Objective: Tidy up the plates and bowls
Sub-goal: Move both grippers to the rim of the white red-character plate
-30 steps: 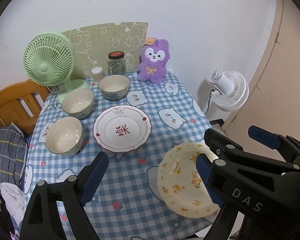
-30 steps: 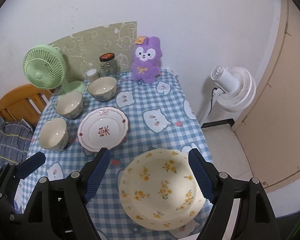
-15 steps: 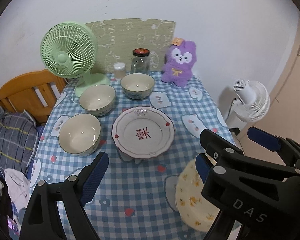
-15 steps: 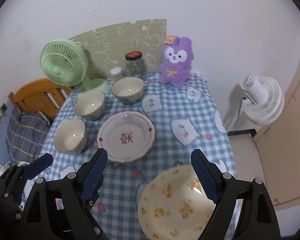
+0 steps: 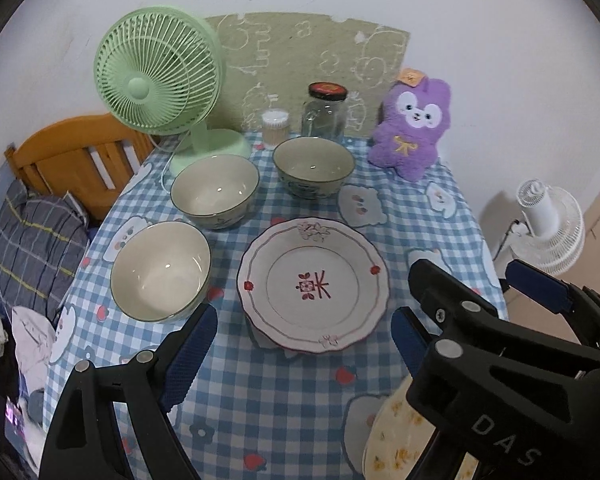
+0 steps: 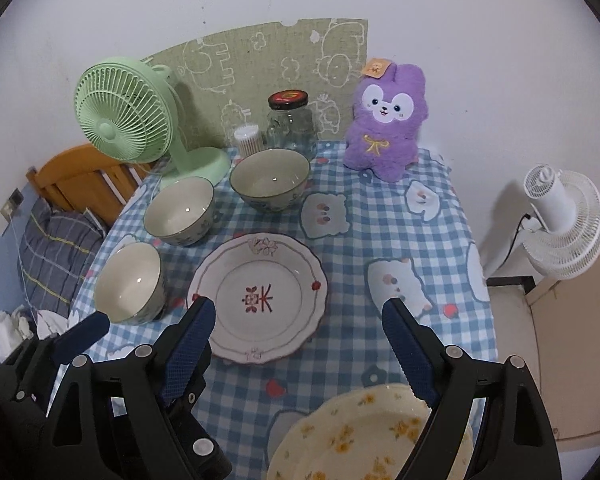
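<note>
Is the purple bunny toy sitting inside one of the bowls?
No, the purple bunny toy sits on the checked tablecloth by the wall, apart from the bowls.

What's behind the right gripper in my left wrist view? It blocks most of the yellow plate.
Observer: From the right wrist, the yellow-flowered plate lies flat and empty at the near edge of the table, apart from the red-patterned plate.
Operator: Is the right gripper holding it?
Observer: No. The right gripper is open, with nothing between its pads.
Operator: Left gripper near the bowls?
Observer: In the right view, one blue pad of the left gripper shows just in front of the nearest bowl. I can't judge contact.
</note>
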Demonstrator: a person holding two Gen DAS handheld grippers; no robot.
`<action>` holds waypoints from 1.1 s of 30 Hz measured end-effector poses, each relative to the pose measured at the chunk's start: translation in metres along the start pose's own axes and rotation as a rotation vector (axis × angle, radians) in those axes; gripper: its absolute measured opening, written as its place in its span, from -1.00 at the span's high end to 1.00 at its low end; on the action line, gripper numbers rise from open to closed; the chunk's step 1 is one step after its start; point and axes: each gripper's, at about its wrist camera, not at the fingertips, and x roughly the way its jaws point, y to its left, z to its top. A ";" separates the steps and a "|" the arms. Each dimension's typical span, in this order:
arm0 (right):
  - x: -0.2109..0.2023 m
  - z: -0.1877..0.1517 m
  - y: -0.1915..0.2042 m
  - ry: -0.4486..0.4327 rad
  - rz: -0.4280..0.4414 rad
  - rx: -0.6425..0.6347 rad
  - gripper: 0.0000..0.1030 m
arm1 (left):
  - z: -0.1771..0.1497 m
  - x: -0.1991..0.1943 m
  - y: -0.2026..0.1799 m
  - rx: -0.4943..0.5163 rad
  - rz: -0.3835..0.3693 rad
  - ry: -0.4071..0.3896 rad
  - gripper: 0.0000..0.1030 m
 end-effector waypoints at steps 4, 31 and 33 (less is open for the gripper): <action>0.016 0.004 0.003 0.011 0.001 -0.022 -0.70 | 0.003 0.016 0.005 -0.039 0.032 0.008 -0.75; 0.136 0.001 -0.001 0.133 0.017 -0.056 -0.55 | -0.014 0.123 0.024 -0.193 0.144 0.139 -0.55; 0.143 0.000 -0.001 0.145 0.016 -0.051 -0.54 | -0.016 0.128 0.026 -0.195 0.159 0.142 -0.52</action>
